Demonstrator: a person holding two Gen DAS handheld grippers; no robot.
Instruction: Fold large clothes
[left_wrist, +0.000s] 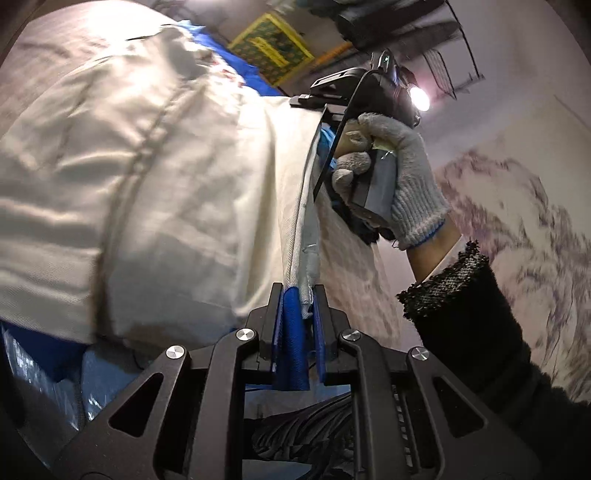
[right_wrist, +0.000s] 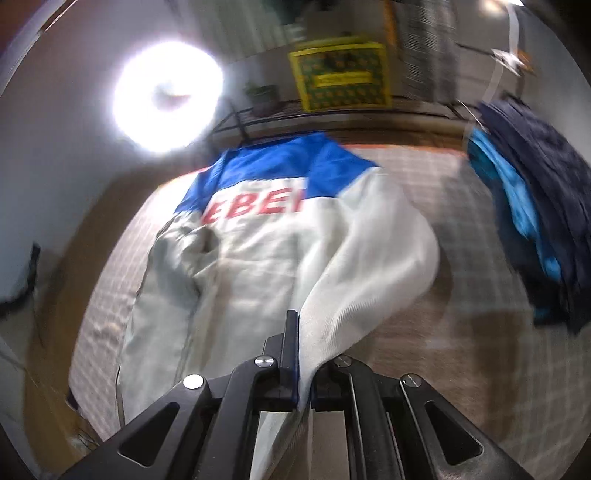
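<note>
The left gripper had its jaws closed on the jacket at a white-and-blue hem edge, the cloth rising straight ahead of them toward the right hand. The right gripper had its jaws pinched narrow on a white fold. The jacket's long axis ran directly away from those jaws across the checked surface, blue shoulders farthest. Both grips looked equally near the hem. A dark clothes pile lay right of the jaws.
</note>
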